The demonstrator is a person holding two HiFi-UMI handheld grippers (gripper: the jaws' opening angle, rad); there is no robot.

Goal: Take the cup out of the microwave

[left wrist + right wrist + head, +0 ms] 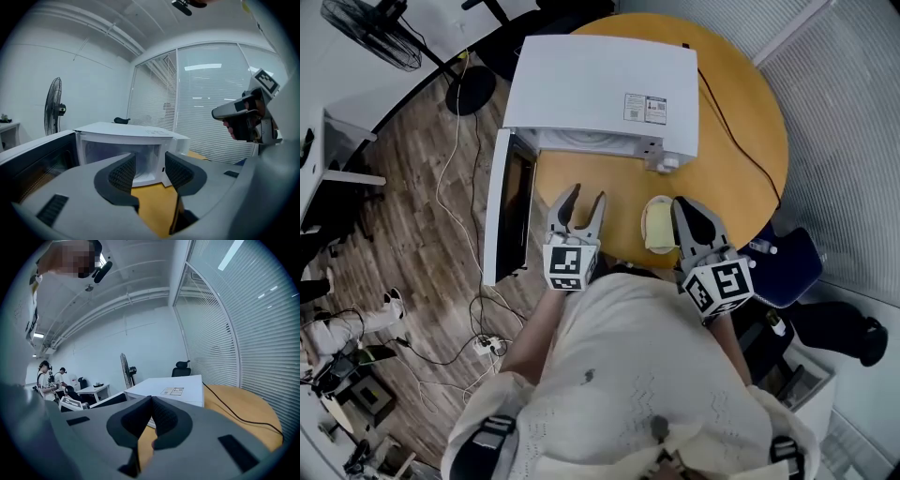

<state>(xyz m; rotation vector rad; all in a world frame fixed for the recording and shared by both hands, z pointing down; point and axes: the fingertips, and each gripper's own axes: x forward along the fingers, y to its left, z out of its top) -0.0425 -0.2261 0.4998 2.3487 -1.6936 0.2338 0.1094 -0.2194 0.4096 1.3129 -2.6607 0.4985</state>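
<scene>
White microwave (600,89); orange-yellow table (623,192); cup (658,225) seems pale yellow.

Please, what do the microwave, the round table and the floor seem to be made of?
The microwave looks like painted metal, white and smooth with a soft sheen, though it could be plastic. The table seems to be wood or wood-look laminate: yellow-orange, matt and even in colour. The floor looks like wood or laminate planks, brown, with visible grain and board joints.

Cream knit top (656,375); grey left gripper (586,195), right gripper (683,206); square-marked cubes (570,265).
</scene>
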